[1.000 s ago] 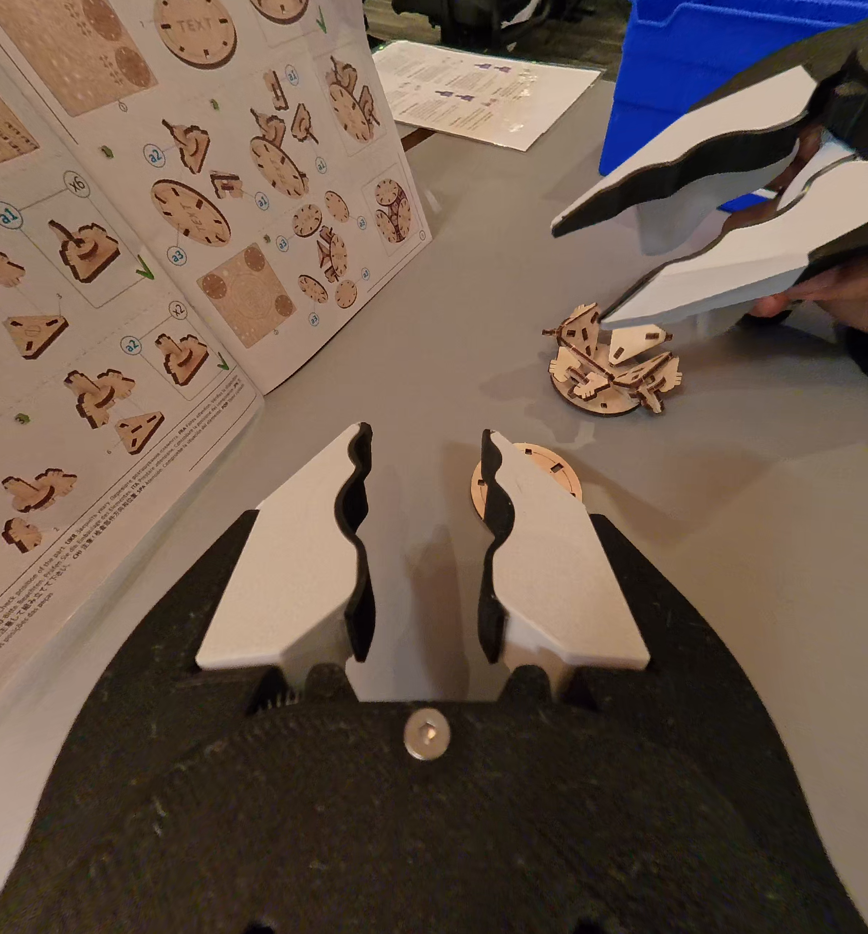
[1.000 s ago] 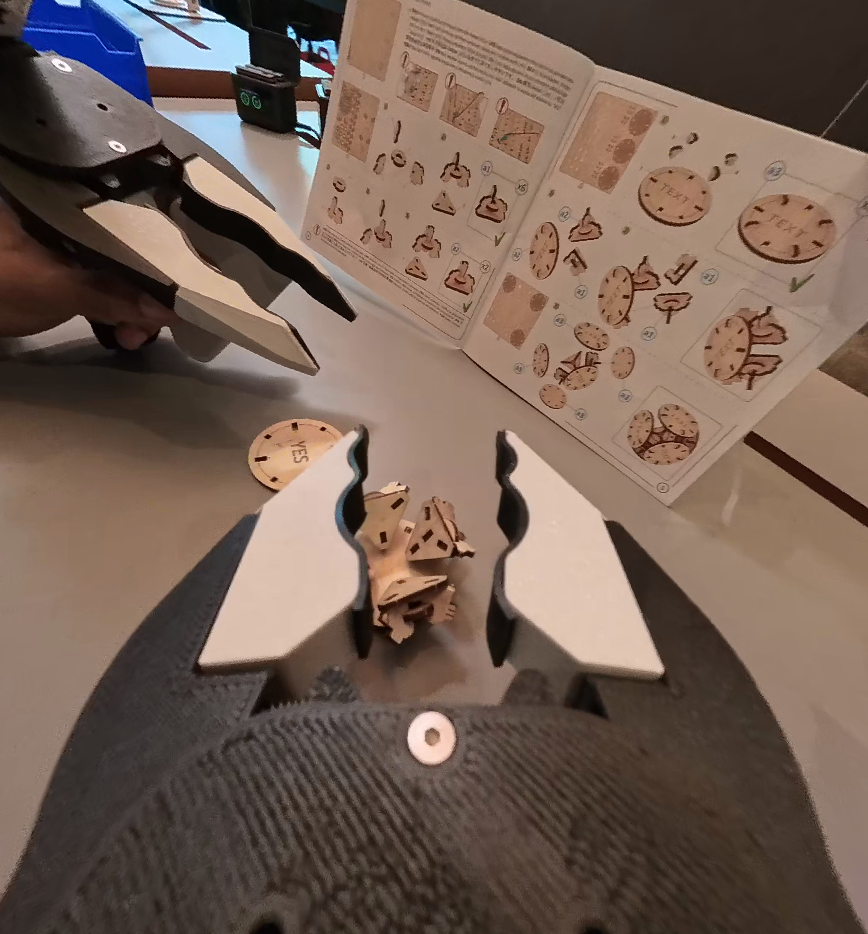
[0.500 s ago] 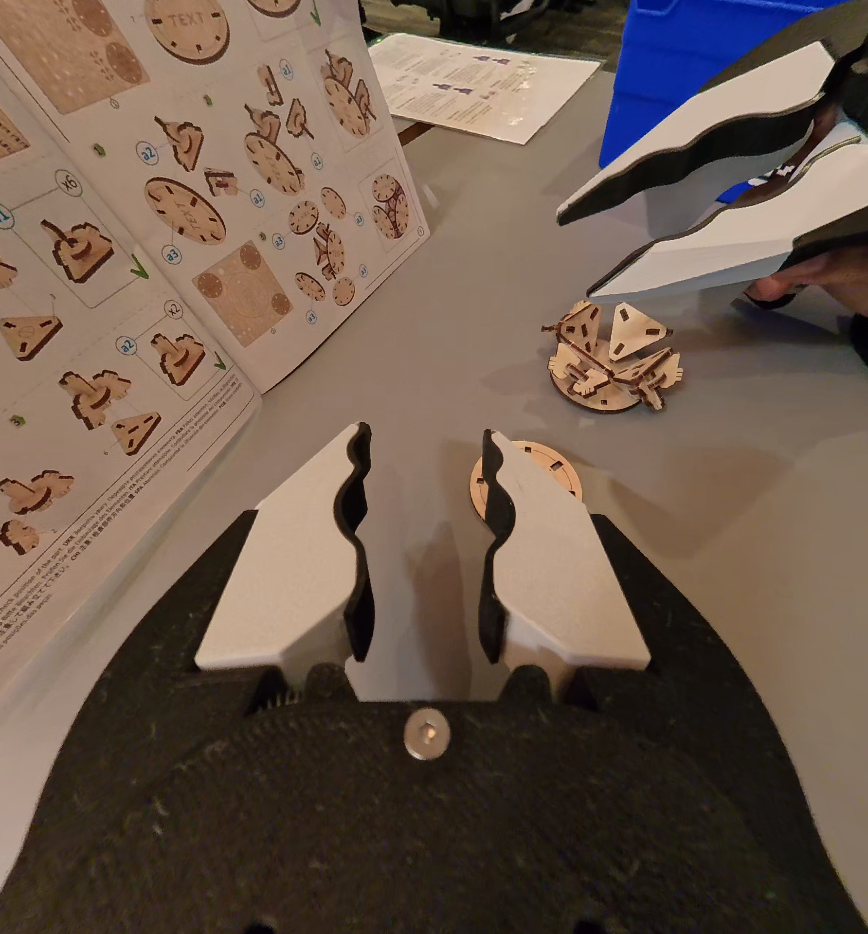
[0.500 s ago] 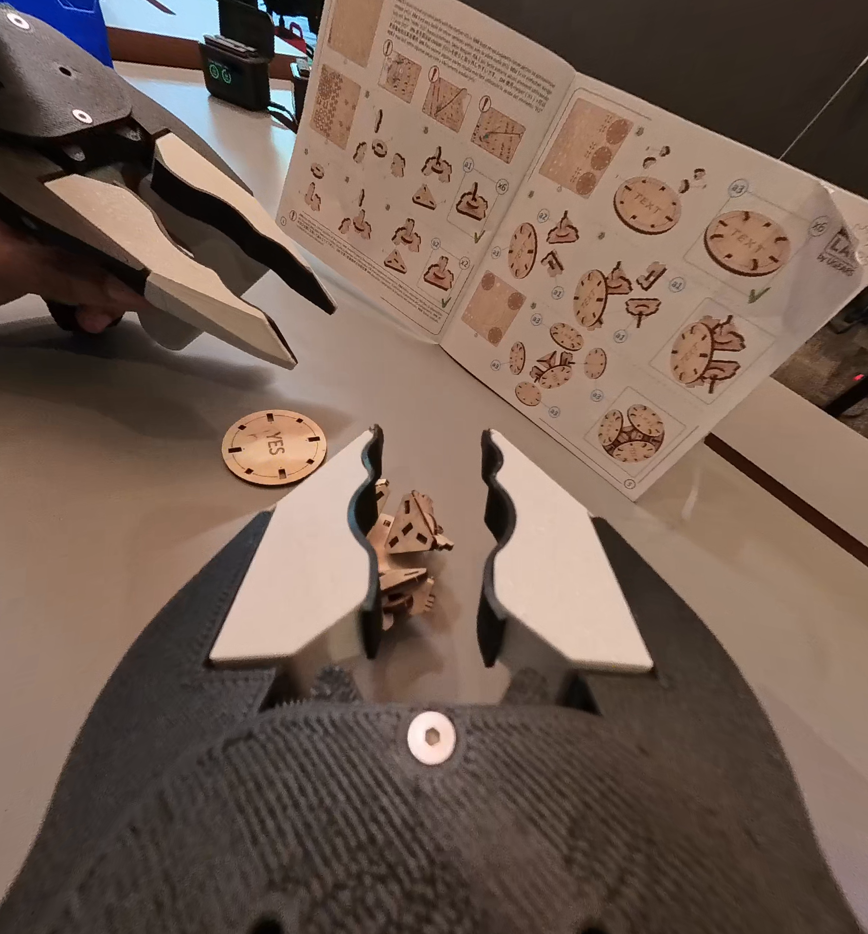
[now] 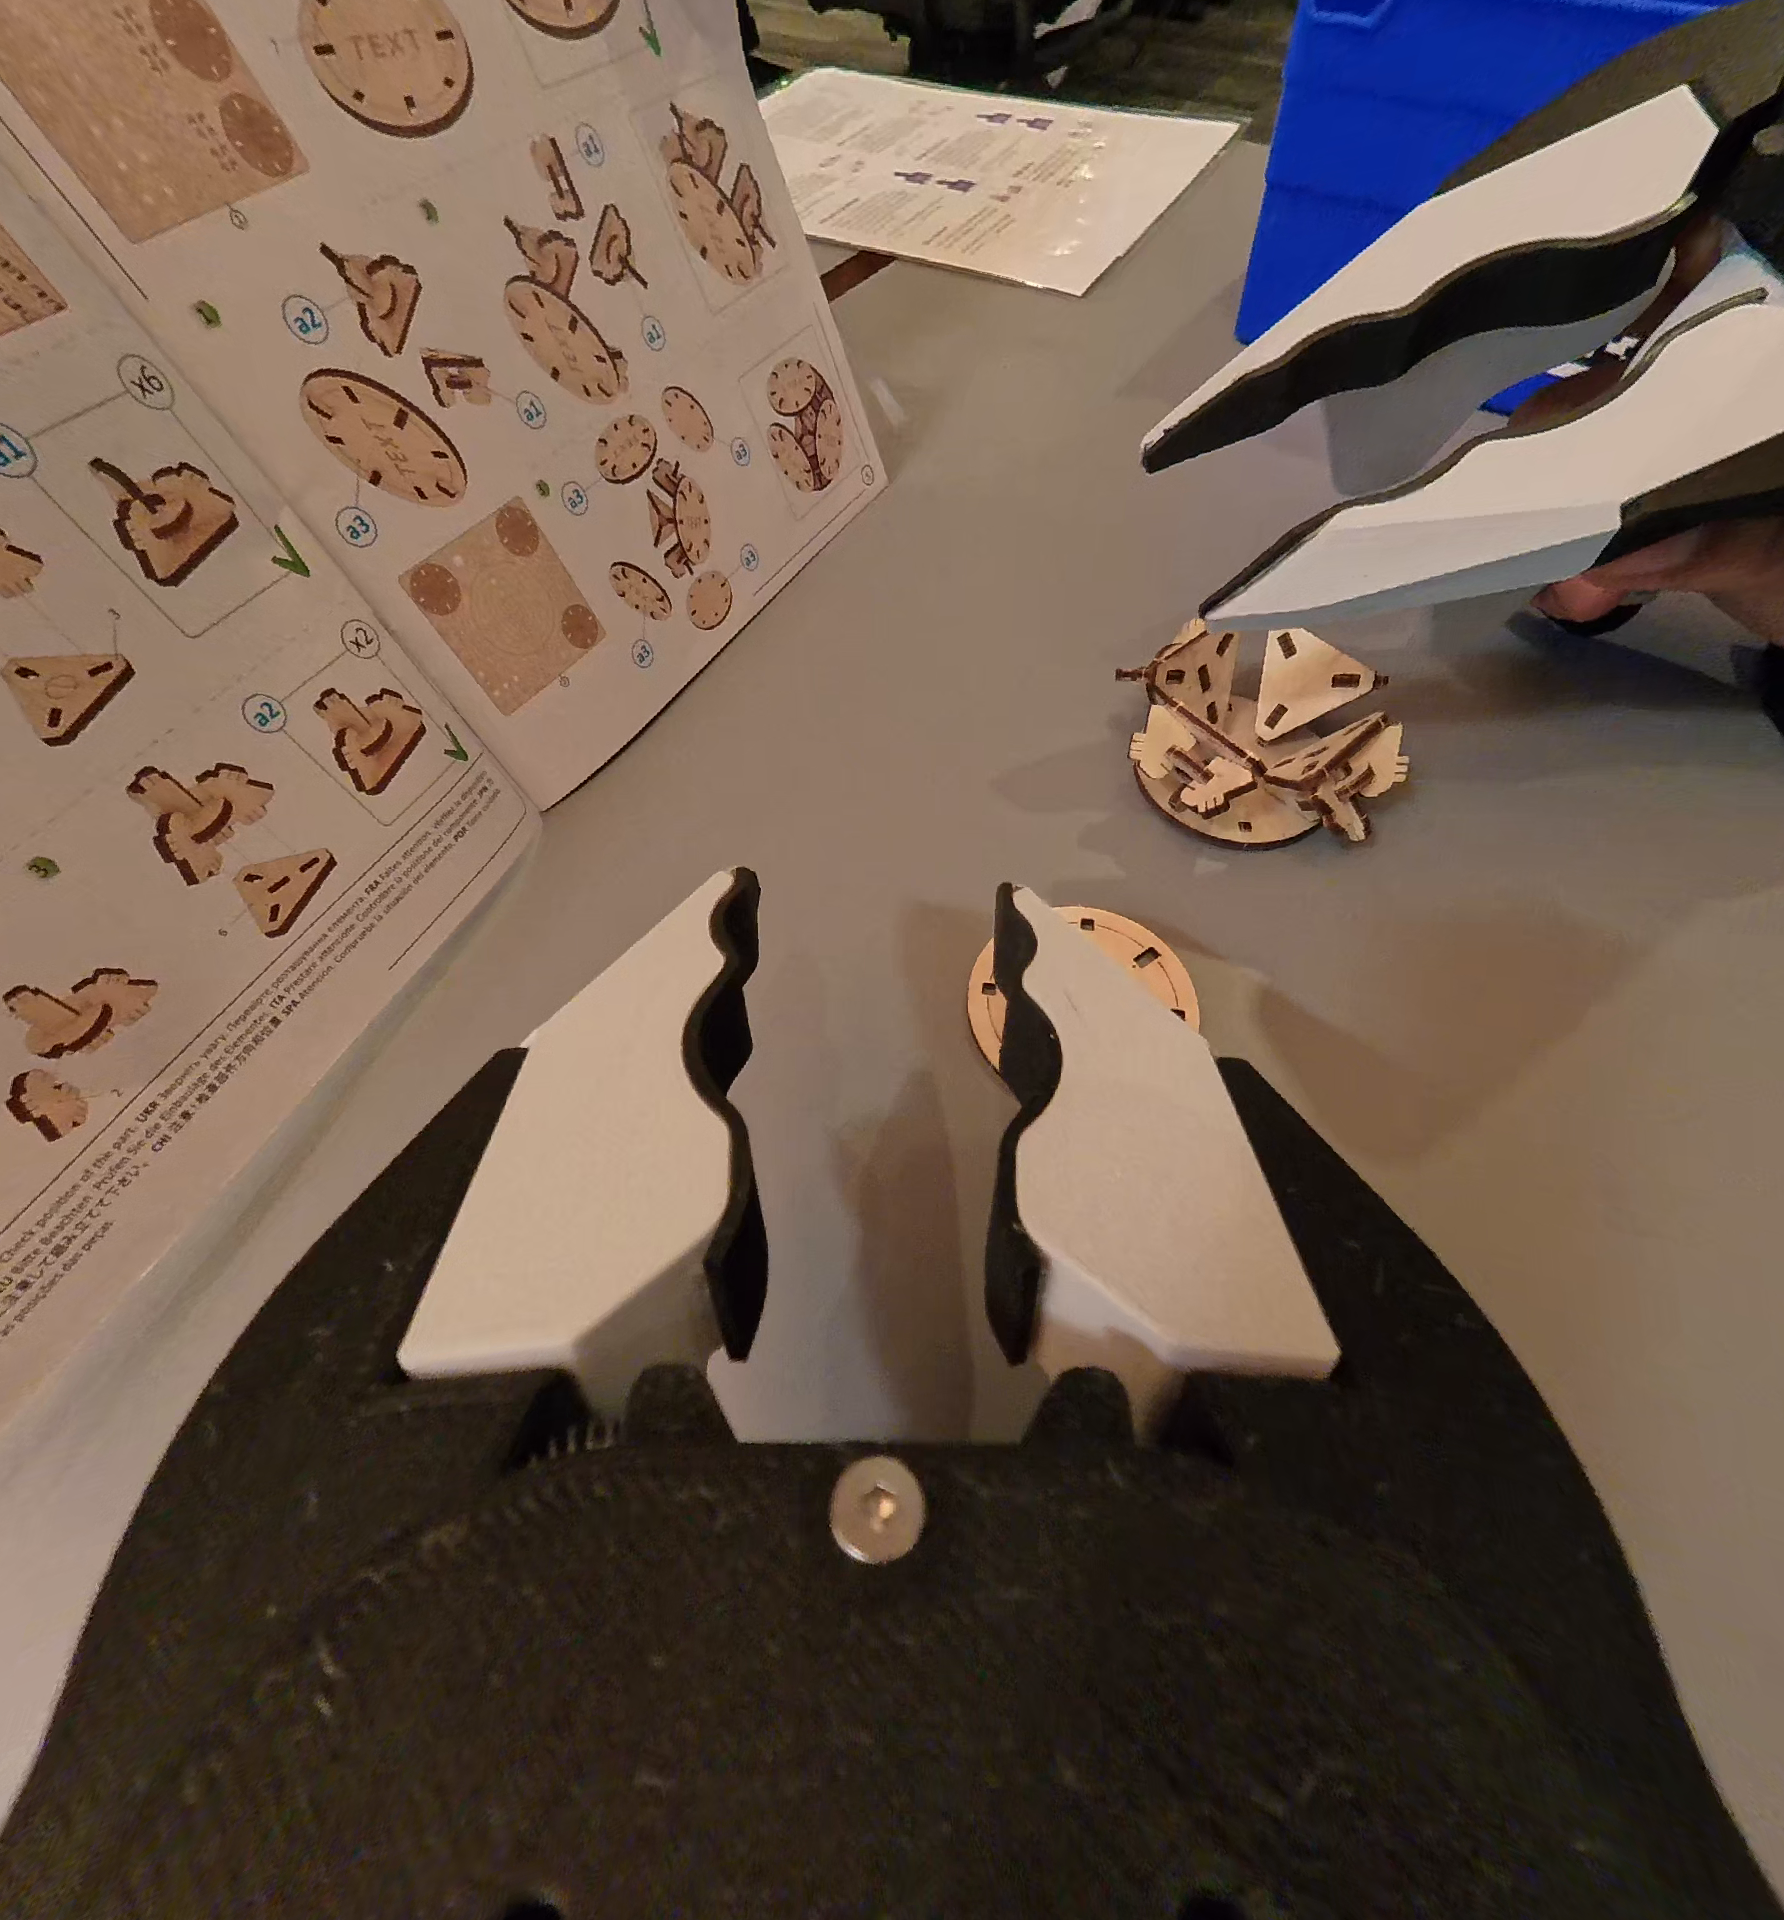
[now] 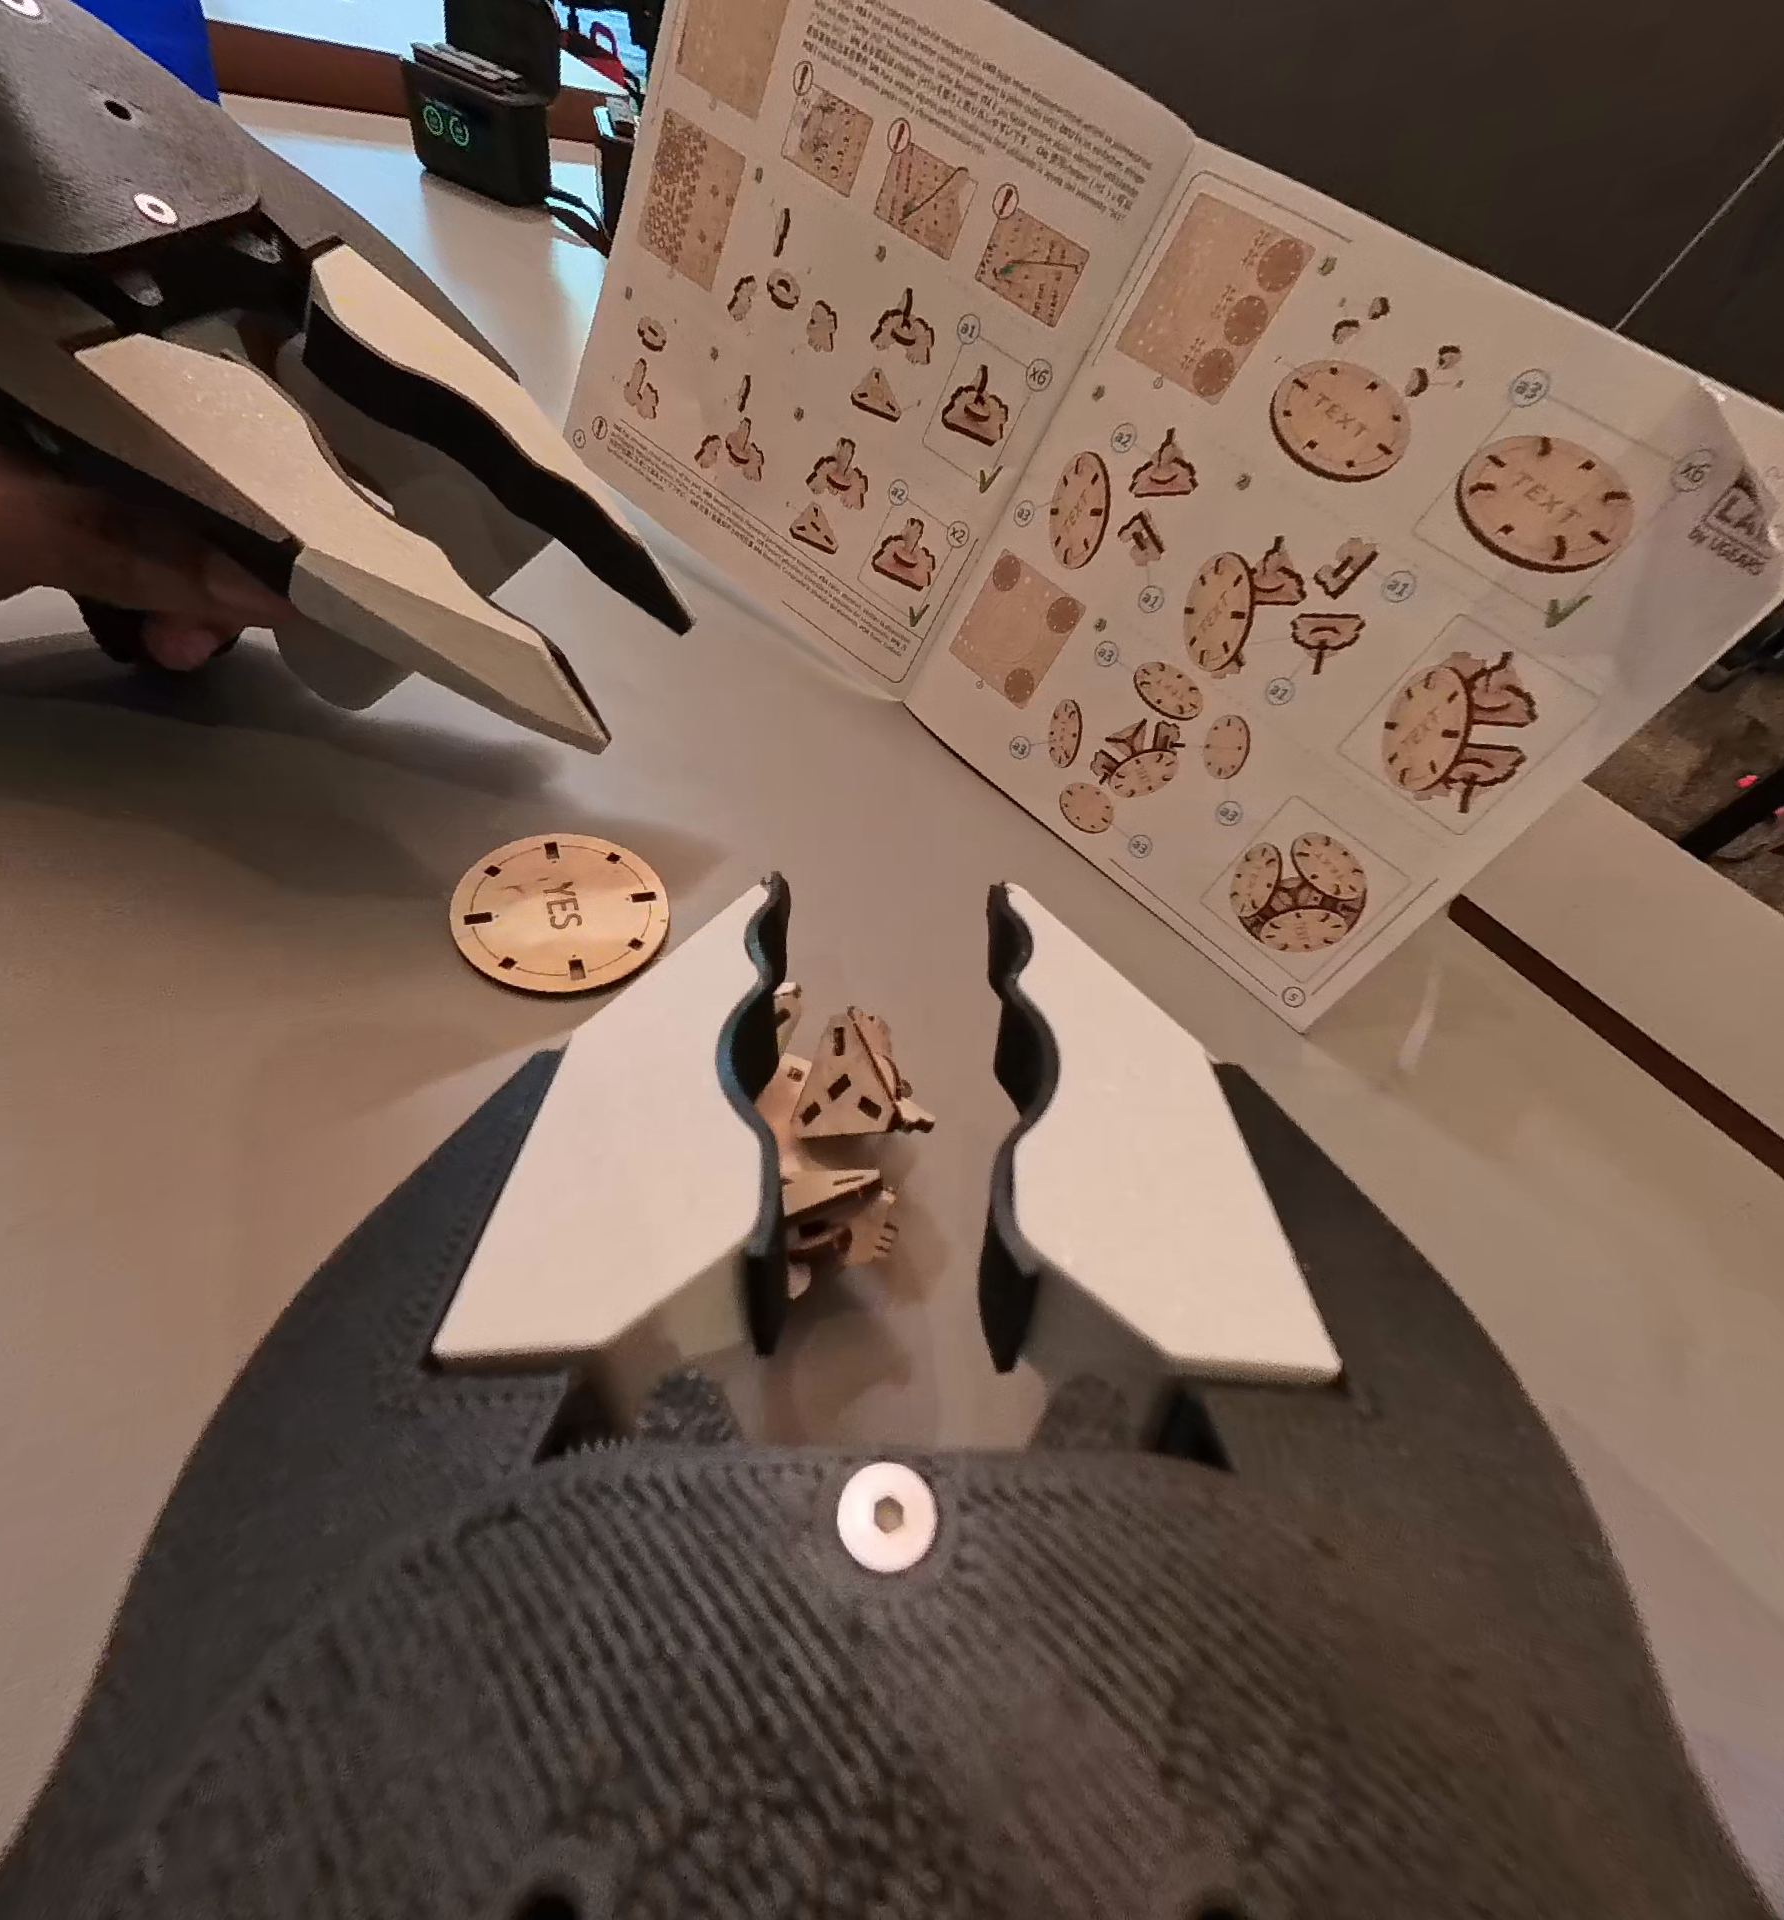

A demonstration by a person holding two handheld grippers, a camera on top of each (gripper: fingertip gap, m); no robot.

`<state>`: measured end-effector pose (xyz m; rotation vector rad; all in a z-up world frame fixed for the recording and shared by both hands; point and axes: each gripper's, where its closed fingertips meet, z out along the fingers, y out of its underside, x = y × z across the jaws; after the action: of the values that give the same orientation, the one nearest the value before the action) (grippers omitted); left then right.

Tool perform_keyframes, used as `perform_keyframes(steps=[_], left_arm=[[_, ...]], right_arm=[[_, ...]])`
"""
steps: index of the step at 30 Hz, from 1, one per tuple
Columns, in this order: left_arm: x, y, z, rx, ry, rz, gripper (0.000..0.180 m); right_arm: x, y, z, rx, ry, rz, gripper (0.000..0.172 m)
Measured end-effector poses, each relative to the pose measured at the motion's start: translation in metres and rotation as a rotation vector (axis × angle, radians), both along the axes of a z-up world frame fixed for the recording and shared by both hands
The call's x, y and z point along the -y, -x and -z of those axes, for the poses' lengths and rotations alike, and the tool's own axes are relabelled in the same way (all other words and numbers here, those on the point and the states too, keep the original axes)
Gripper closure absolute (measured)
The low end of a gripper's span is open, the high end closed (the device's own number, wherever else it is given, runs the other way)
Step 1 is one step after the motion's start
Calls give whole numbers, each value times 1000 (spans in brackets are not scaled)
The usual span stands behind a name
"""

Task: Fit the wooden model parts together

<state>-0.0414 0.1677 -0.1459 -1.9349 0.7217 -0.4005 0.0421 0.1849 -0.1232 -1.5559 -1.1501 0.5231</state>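
My left gripper (image 5: 872,883) is open and empty, low over the grey table (image 5: 971,623). A flat round wooden disc (image 5: 1127,956) lies on the table, partly hidden behind its right finger (image 5: 1127,1143). My right gripper (image 6: 888,894) is open and hovers over a small wooden assembly (image 6: 846,1101) of triangular pieces on a round base. The assembly lies below the gap, nearer the left finger, and neither pad presses on it. In the left wrist view the right gripper (image 5: 1179,538) hangs just above the assembly (image 5: 1262,748). The right wrist view shows the left gripper (image 6: 642,684) above the disc (image 6: 559,928).
An open instruction booklet (image 5: 348,416) stands propped at the table's far side and also shows in the right wrist view (image 6: 1179,520). A blue bin (image 5: 1387,156) and a printed sheet (image 5: 992,177) lie beyond. A black device (image 6: 477,125) sits far back. A hand holds each gripper. The disc (image 6: 559,928) lies around 5 cm away from my left fingertips.
My right gripper's fingers have drawn closer together over the wooden assembly without gripping it, and it has shifted slightly so the assembly sits nearer its left finger. The left gripper has barely moved.
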Motion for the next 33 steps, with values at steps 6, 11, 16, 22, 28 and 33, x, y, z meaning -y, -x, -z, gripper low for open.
perform_keyframes(steps=[6, 11, 16, 22, 28, 33], left_arm=[[0, 0, 0, 4, 2, 0, 138], [0, 0, 0, 2, -1, 0, 138], [0, 0, 0, 3, 0, 0, 138], [0, 0, 0, 3, -1, 3, 137], [1, -2, 0, 3, -1, 18, 136], [37, -33, -11, 98, -5, 323, 102]], right_arm=[[2, 3, 0, 6, -12, -13, 133], [3, 3, 0, 15, -20, -12, 132], [3, 3, 1, 23, -27, -11, 132], [3, 4, 0, 23, -35, -12, 131], [3, 3, -2, 13, -45, -10, 131], [-1, -2, -18, -177, 70, -14, 131]])
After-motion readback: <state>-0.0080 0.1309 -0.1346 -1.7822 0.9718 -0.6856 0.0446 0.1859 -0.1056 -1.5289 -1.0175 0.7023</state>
